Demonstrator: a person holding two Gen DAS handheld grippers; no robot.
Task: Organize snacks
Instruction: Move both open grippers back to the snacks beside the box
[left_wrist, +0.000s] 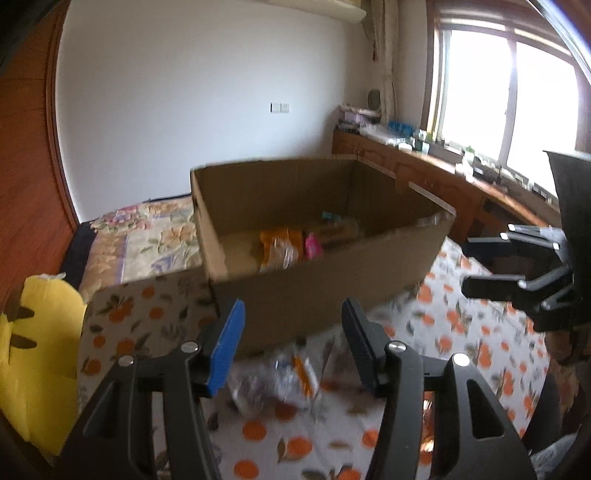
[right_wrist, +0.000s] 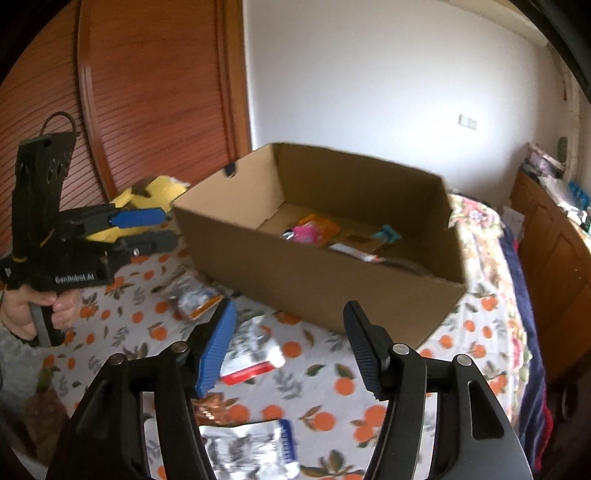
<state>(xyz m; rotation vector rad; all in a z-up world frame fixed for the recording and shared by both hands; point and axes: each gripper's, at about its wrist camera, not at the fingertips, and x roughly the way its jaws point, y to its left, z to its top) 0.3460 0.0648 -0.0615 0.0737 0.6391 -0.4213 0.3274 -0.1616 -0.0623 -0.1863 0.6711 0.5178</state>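
While both jaws stand apart and empty, the left gripper (left_wrist: 293, 343) and right gripper (right_wrist: 290, 345) hover before the open brown cardboard box (right_wrist: 317, 273) (snacks inside); crinkly silver snack packets (right_wrist: 255, 350) lie on the orange-print bedspread (right_wrist: 476, 332).

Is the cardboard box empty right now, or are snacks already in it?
Not empty. The cardboard box stands open-topped with several packets on its floor, including an orange packet and a pink one.

light: daylight, blown-out window (left_wrist: 509, 92) | blur: slight motion smear | edges: fisheye bending, dark corners
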